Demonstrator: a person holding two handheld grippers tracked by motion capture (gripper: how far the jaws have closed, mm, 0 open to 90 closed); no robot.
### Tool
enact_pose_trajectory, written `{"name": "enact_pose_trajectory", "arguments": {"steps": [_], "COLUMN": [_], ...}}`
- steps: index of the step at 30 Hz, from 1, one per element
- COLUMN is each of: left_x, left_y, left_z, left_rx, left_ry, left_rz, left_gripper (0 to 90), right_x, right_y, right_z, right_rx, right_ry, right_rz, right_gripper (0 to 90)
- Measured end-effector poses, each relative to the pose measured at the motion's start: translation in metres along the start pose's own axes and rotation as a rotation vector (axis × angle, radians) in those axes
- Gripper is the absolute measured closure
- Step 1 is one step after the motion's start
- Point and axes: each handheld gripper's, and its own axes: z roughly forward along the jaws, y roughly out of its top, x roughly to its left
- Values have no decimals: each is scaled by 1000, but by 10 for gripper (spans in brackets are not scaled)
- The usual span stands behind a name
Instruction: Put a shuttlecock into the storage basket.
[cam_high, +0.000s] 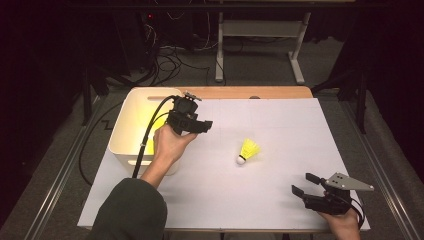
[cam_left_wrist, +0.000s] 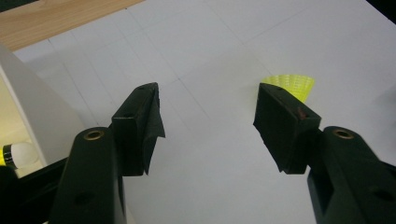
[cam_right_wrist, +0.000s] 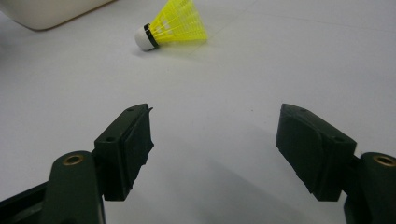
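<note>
White bin (cam_high: 125, 131) at far left, on worktop (cam_high: 280, 130) edge; held one yellow shuttle (cam_left_wrist: 16, 154) already, as seen in left gripper view. Left gripper (cam_high: 192, 120) just beside bin rim, jaws spread, empty. Second shuttlecock (cam_high: 247, 150) lay mid-worktop, unpicked, plenty of bare room around. Right gripper (cam_high: 306, 184) near front-right edge, jaws spread, empty.

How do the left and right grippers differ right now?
The left gripper is held up beside the white bin, clear of the table; the right gripper sits low at the table's near right corner. The left one's top plate is small and far back; the right one's grey plate shows plainly. Both have open, empty jaws and point toward the yellow shuttlecock.
</note>
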Motion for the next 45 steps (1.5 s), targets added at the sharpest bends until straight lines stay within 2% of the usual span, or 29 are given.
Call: {"name": "enact_pose_trajectory", "arguments": {"steps": [45], "left_x": [-22], "left_y": [-13], "left_z": [25], "left_rx": [13], "left_ry": [-43], "left_rz": [32], "left_gripper": [409], "right_x": [0], "right_y": [0], "right_z": [0], "right_rx": [-1], "right_ry": [2], "right_rz": [0], "right_gripper": [273]}}
